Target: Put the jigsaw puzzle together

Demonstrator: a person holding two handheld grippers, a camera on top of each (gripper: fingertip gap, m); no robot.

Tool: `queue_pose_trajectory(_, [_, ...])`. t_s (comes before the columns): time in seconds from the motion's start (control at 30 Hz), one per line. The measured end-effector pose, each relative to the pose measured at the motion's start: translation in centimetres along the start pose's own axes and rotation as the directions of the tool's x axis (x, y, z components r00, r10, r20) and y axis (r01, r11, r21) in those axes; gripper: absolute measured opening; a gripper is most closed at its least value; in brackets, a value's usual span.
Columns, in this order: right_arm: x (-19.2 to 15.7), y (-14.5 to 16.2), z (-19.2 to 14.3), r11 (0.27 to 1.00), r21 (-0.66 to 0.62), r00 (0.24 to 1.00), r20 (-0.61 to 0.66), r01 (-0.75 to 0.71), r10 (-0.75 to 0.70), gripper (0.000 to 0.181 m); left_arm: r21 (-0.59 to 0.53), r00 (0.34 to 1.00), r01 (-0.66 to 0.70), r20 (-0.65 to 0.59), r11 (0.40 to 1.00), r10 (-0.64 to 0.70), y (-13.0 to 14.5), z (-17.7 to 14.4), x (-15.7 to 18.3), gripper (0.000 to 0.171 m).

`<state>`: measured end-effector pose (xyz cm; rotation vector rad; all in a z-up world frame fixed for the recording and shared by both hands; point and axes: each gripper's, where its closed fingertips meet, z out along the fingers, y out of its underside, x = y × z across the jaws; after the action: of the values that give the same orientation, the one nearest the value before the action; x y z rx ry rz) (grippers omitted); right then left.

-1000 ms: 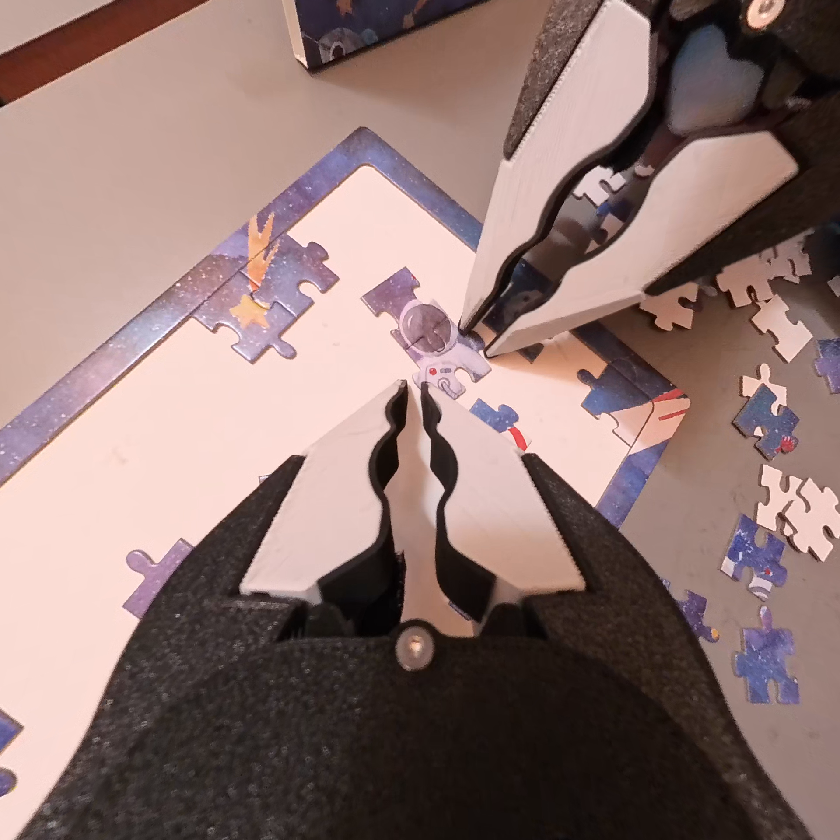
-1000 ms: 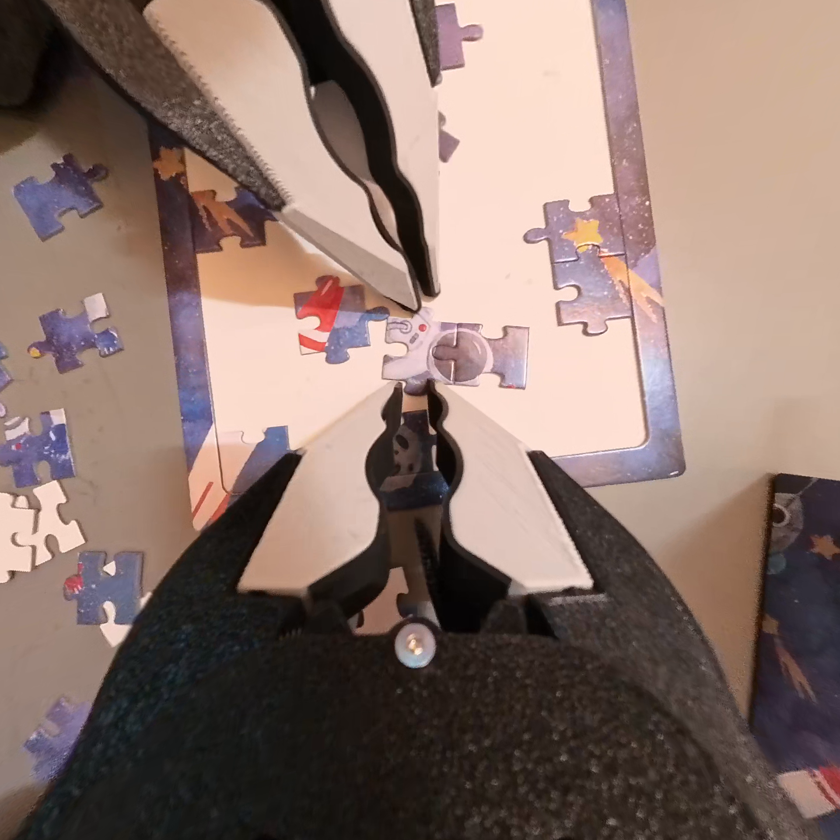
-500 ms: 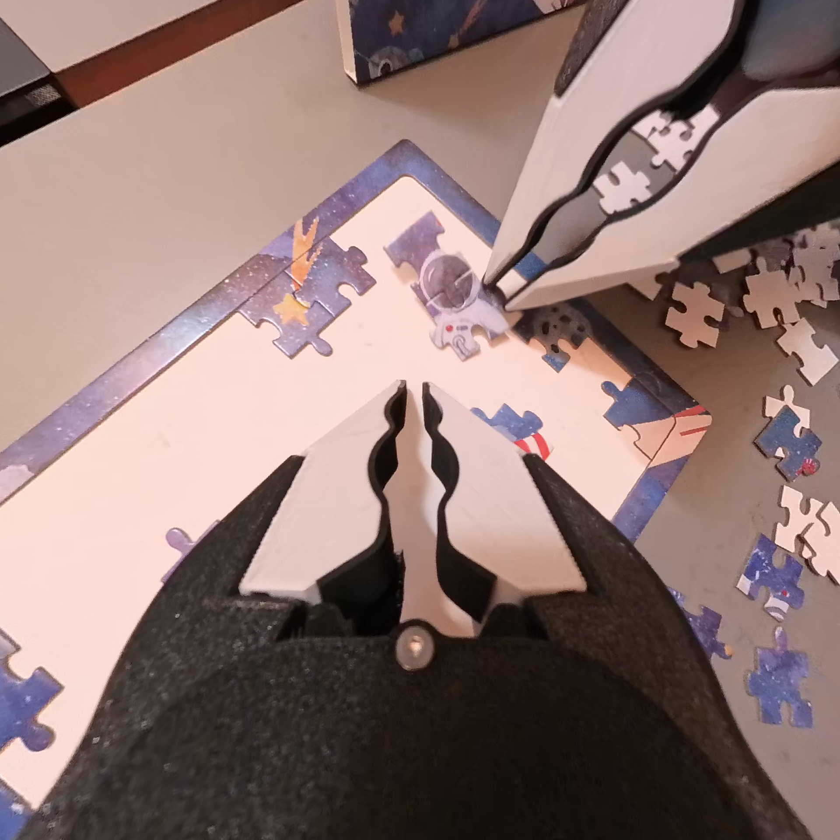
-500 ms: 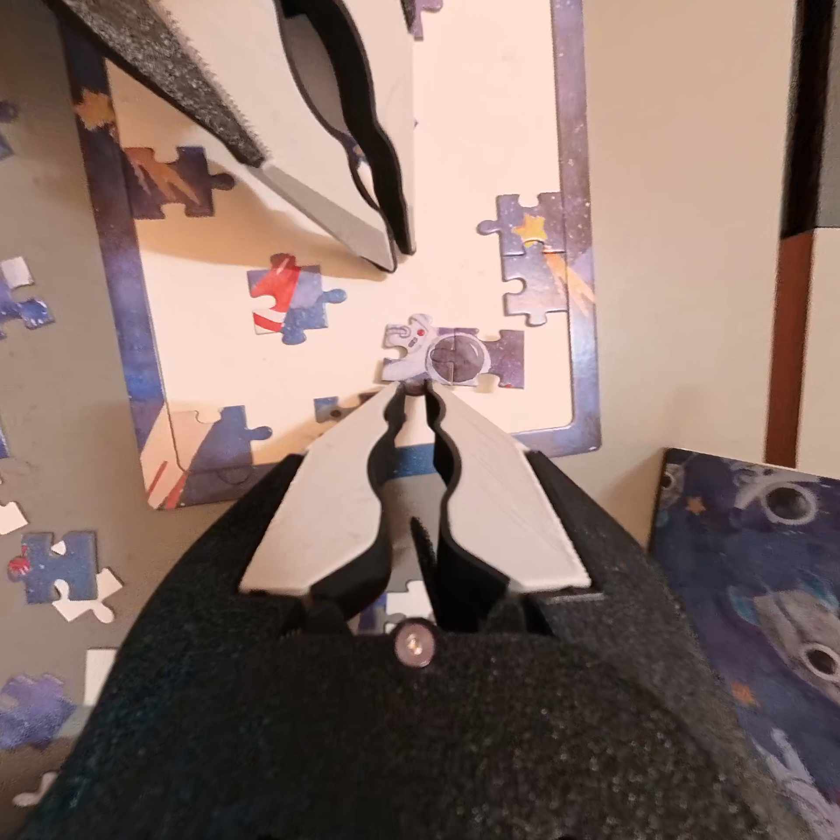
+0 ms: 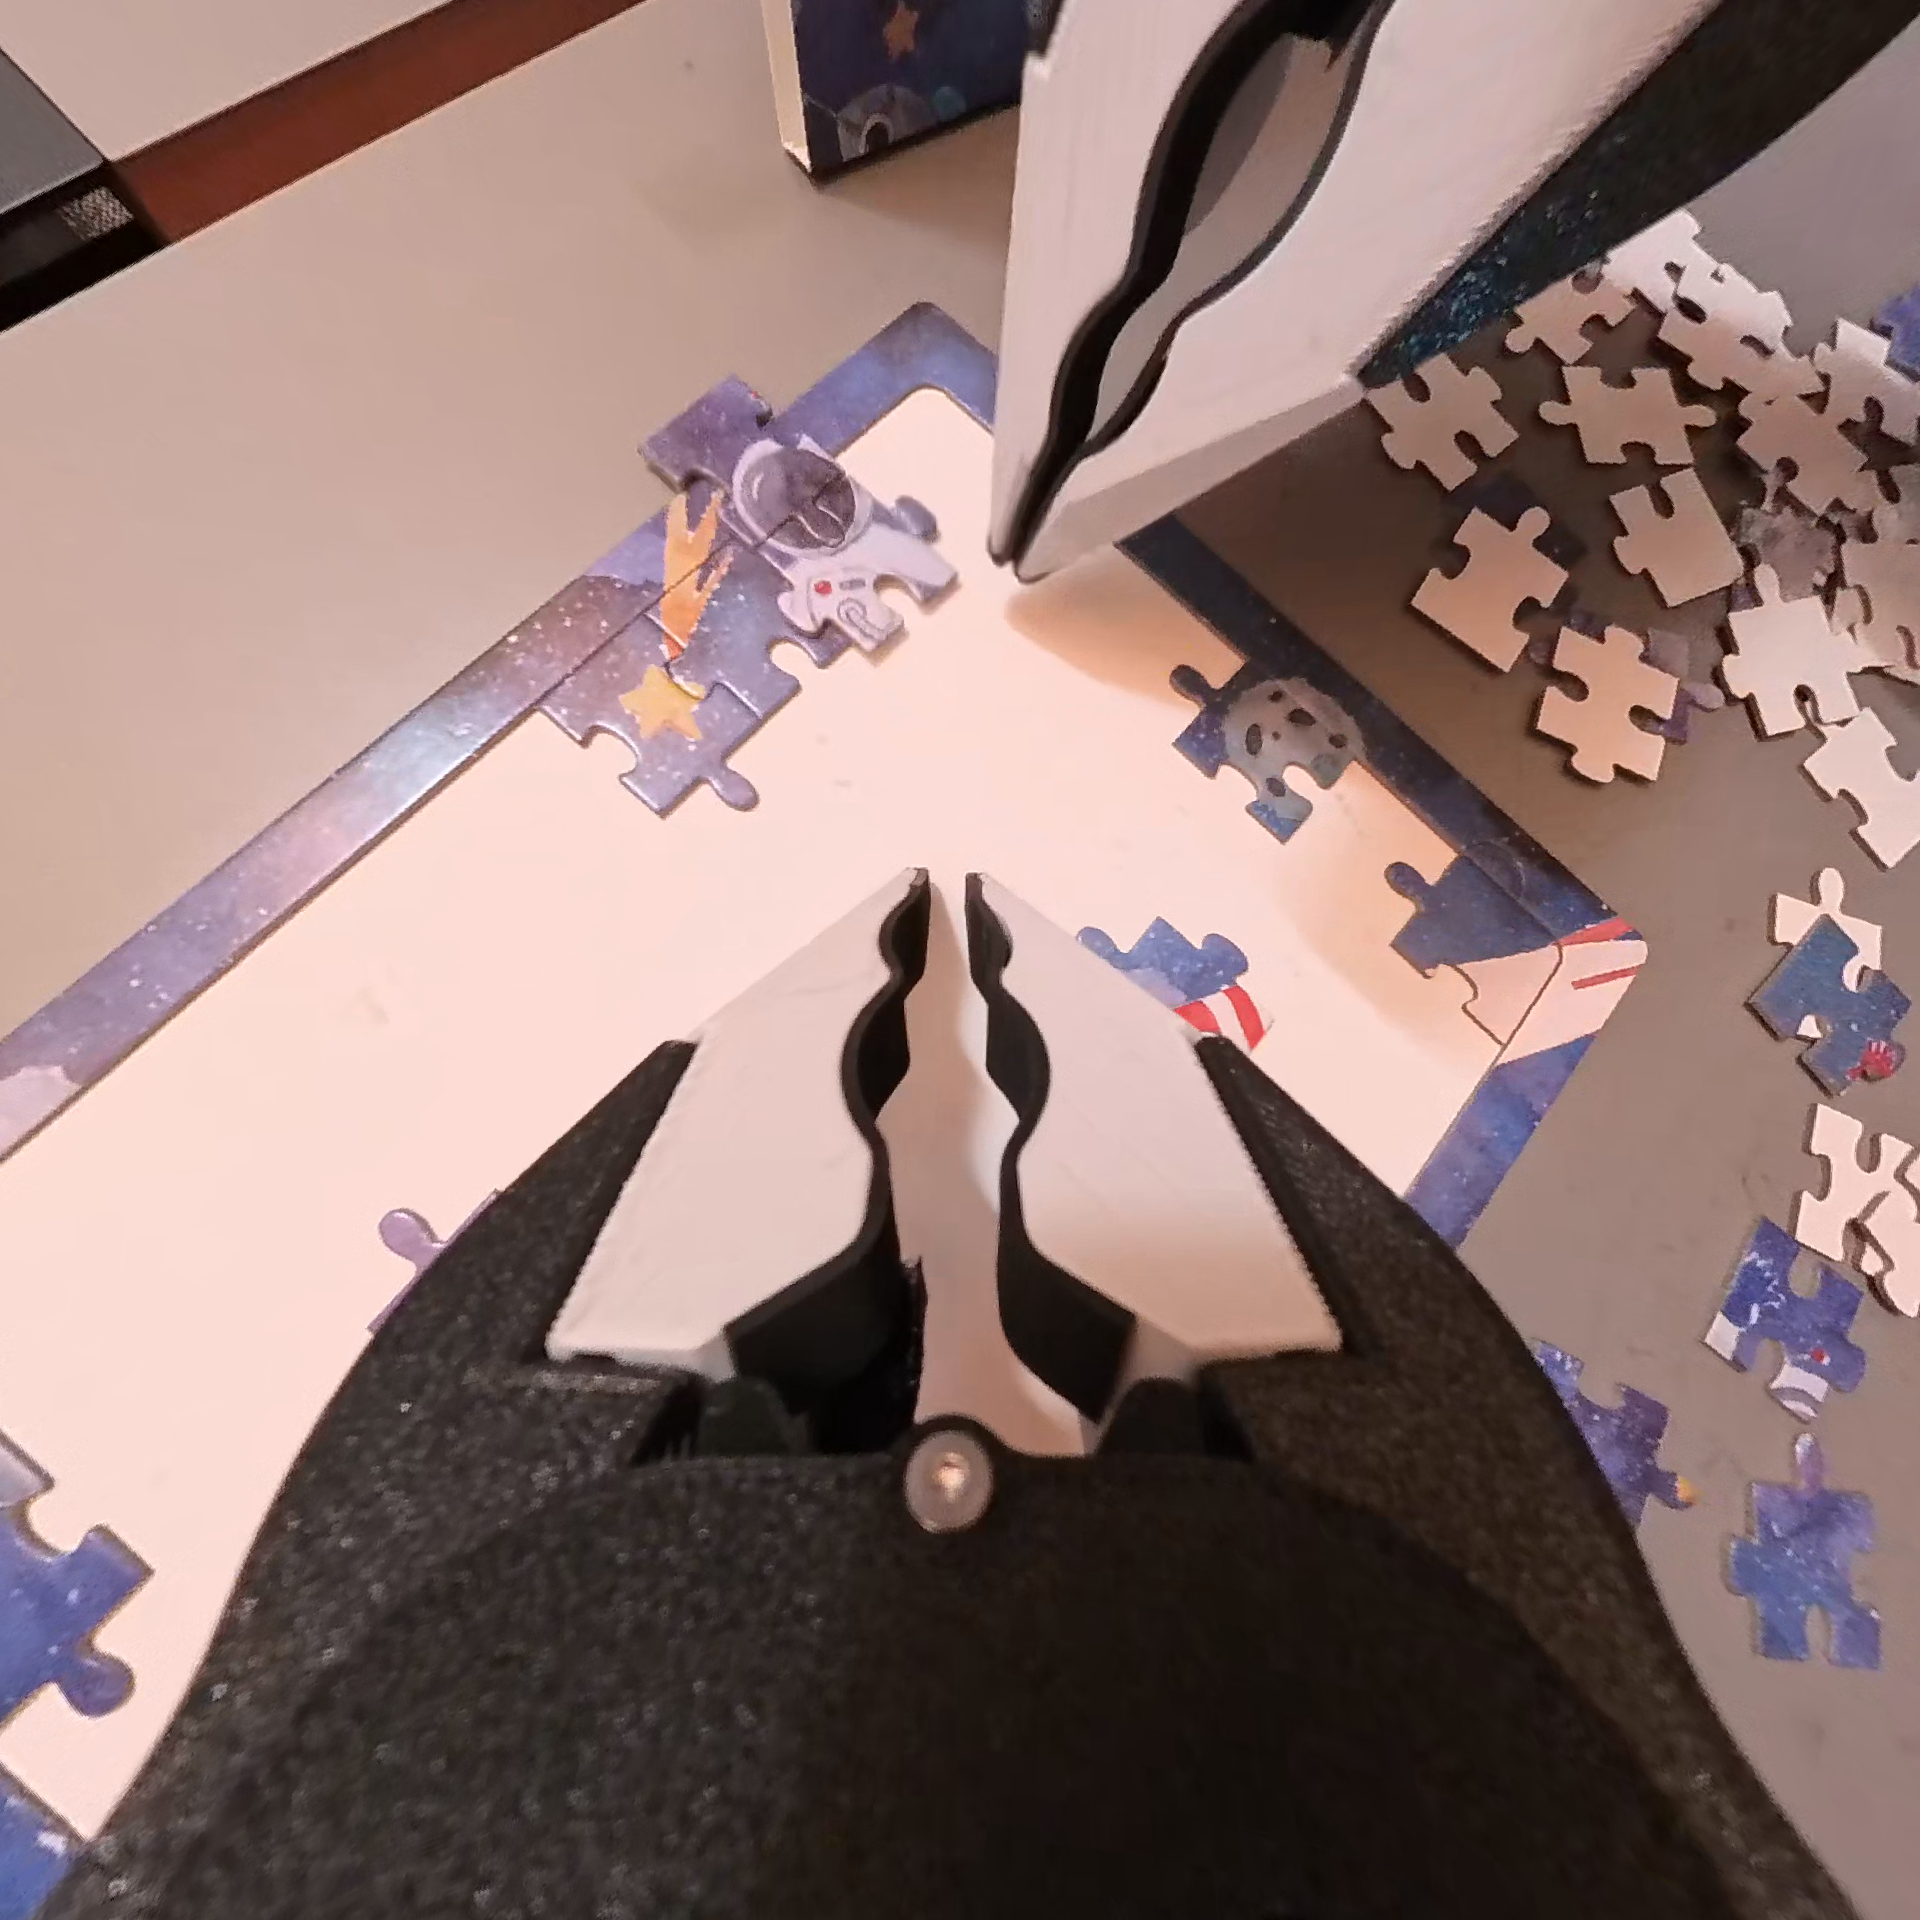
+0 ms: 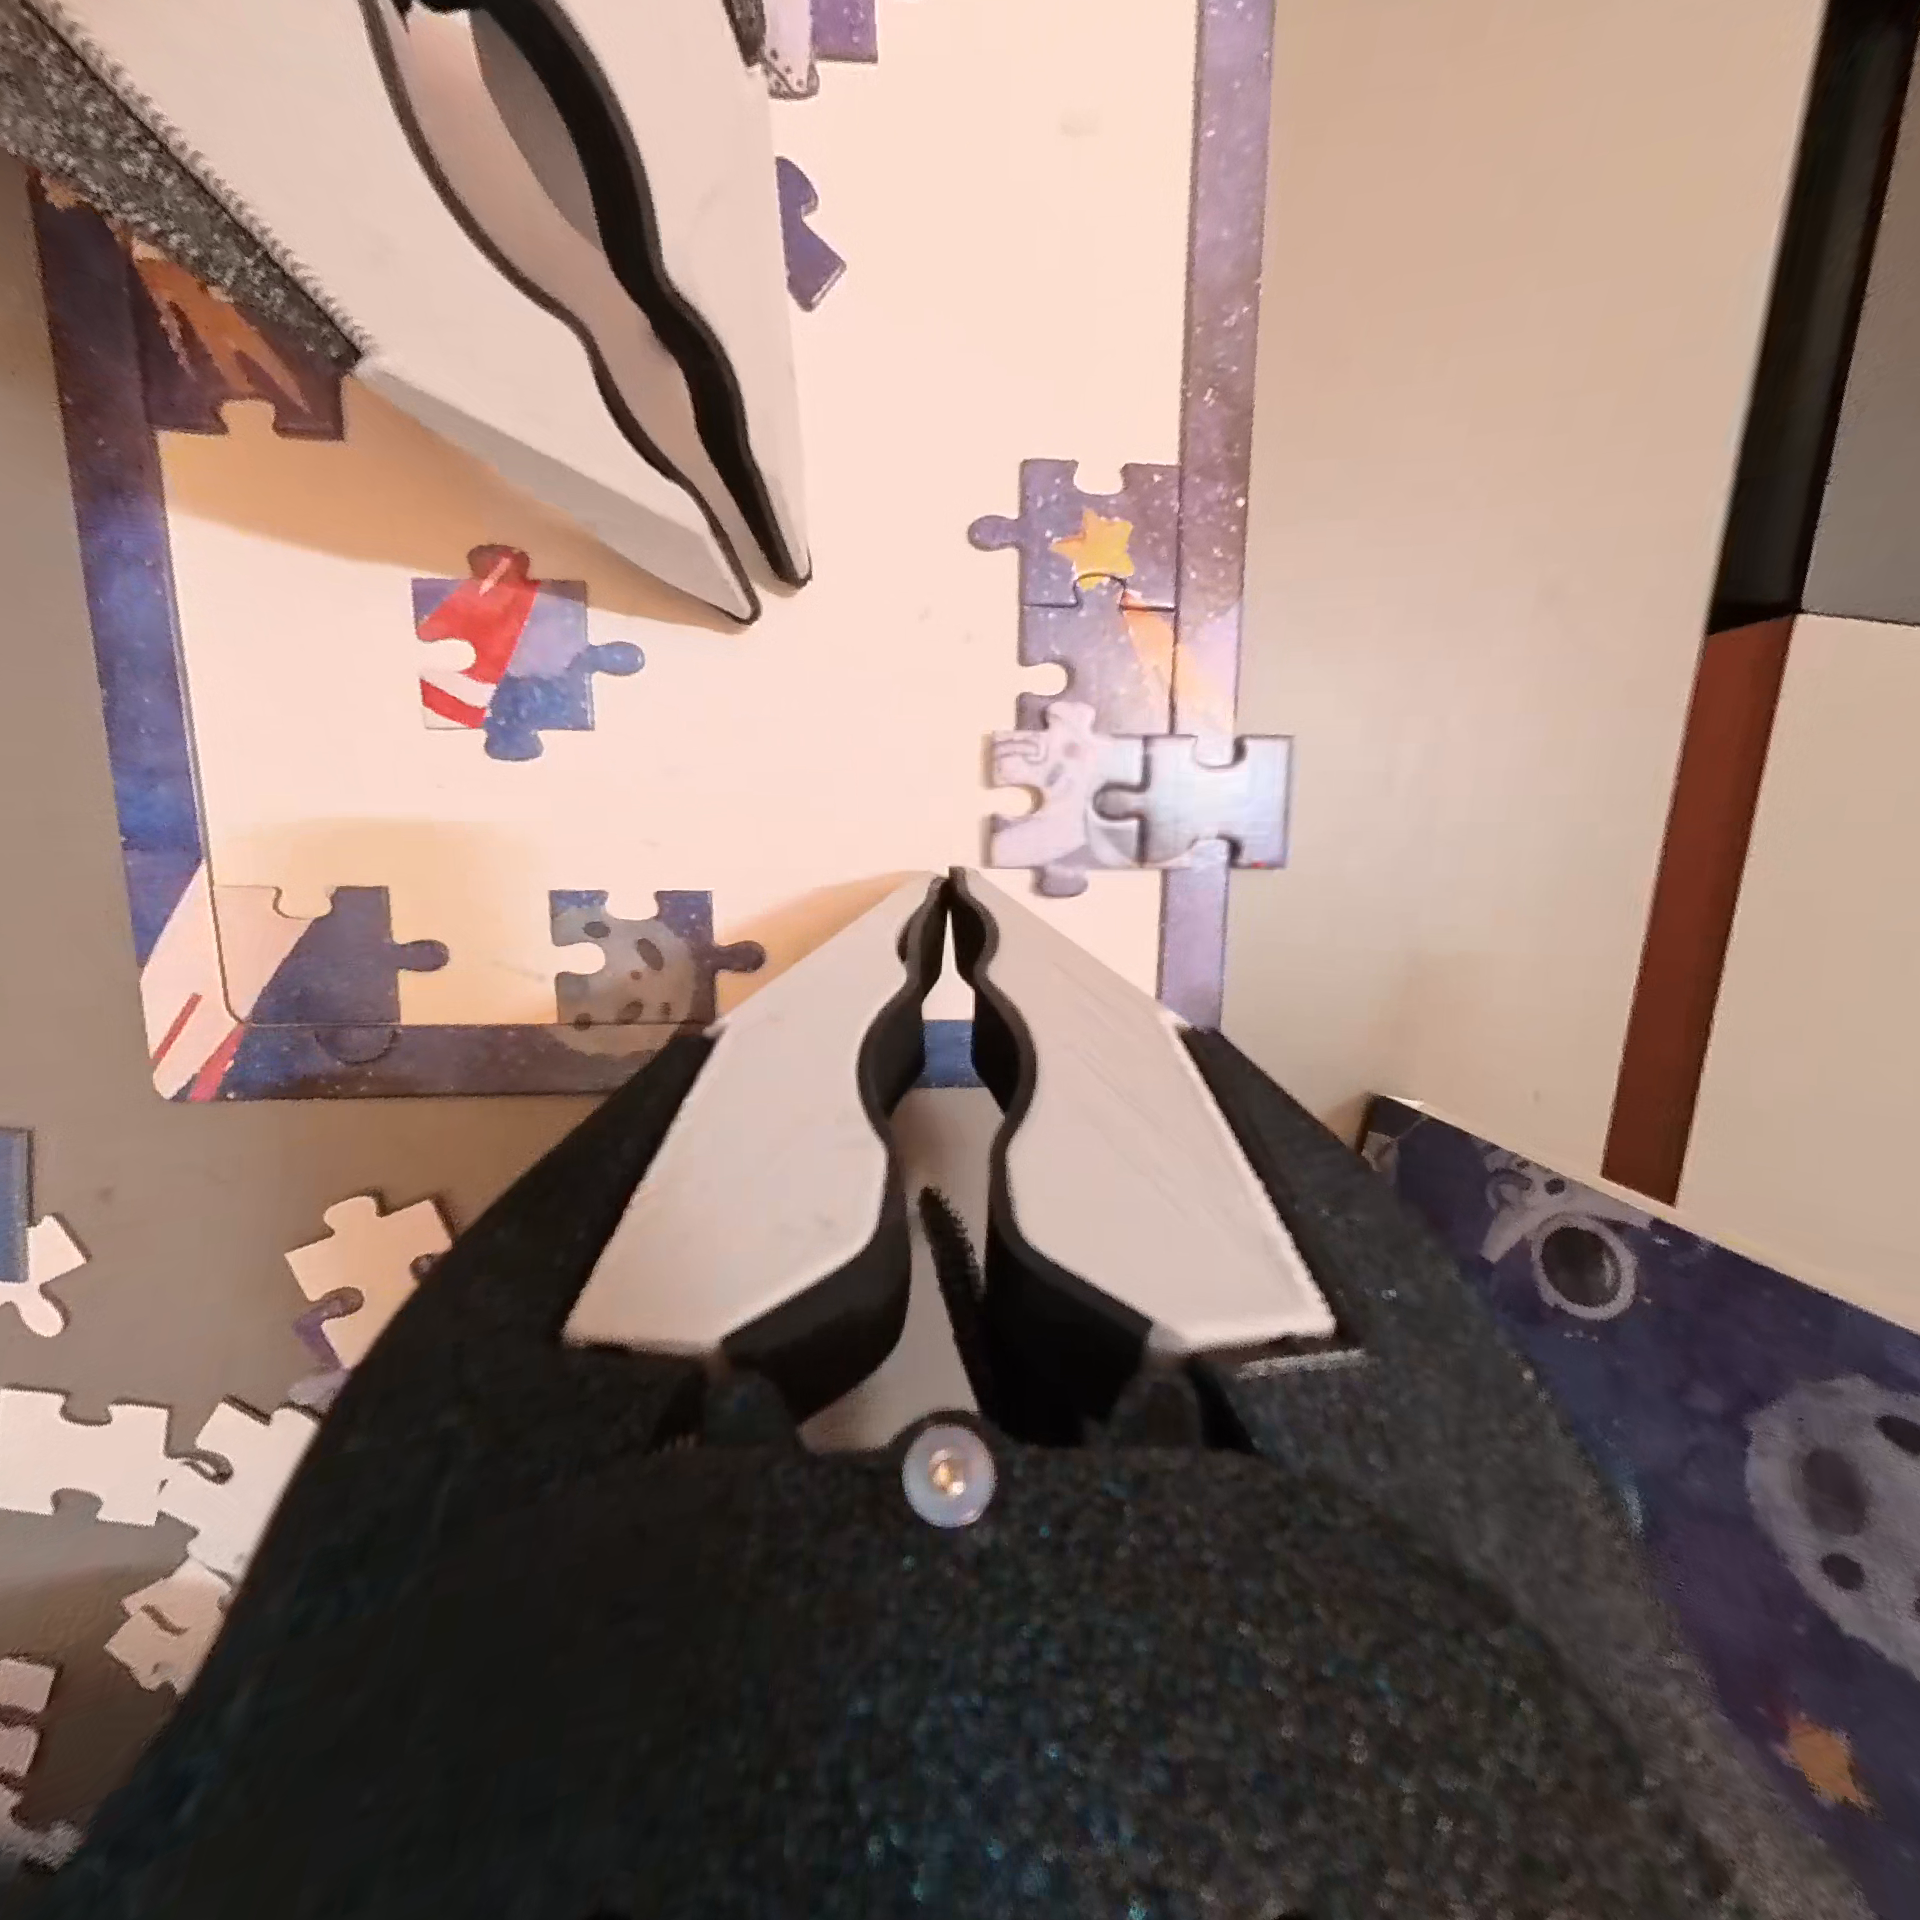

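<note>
The puzzle board (image 5: 312, 816) with its purple frame lies on the table. Two joined astronaut pieces (image 5: 821, 551) lie at its far corner, partly over the frame and touching the two star pieces (image 5: 675, 707). My left gripper (image 5: 945, 883) hovers over the bare board with a narrow gap between its fingertips and nothing in it. My right gripper (image 6: 948, 883) is shut with nothing between its pads, just beside the astronaut pieces (image 6: 1132, 800). It also shows in the left wrist view (image 5: 1023, 561), shut. The left gripper also shows in the right wrist view (image 6: 774, 592).
A moon piece (image 5: 1278, 738), a red-striped piece (image 5: 1195, 966) and rocket corner pieces (image 5: 1507, 945) sit on the board. A heap of face-down pieces (image 5: 1662, 520) and loose blue pieces (image 5: 1829, 997) lie to the right. The puzzle box (image 5: 894, 94) stands behind. My right fingertips sit around 6 centimeters from my left ones.
The joined astronaut pieces slid from the board's middle to the frame beside the star pieces, with the right gripper's tips against them. The right jaws closed on nothing. The left gripper drew back.
</note>
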<state>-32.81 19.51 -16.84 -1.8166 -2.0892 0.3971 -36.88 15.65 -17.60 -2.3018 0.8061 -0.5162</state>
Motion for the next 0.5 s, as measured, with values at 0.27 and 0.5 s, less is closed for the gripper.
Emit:
queue_pose_trajectory(0.27, [2.4, -1.0, -0.1, 0.978, 0.136, 0.984, -0.062, -0.156, 0.166, 0.044, -0.001, 1.000, -0.009, 0.010, 1.000, 0.009, 0.0, 0.2, -0.1, 0.006])
queue_pose_trajectory(0.5, [3.9, -0.6, 1.5, 0.966, 0.178, 0.978, -0.055, -0.187, 0.199, 0.072, -0.002, 1.000, -0.012, 0.010, 1.000, 0.012, 0.0, 0.1, 0.0, 0.006])
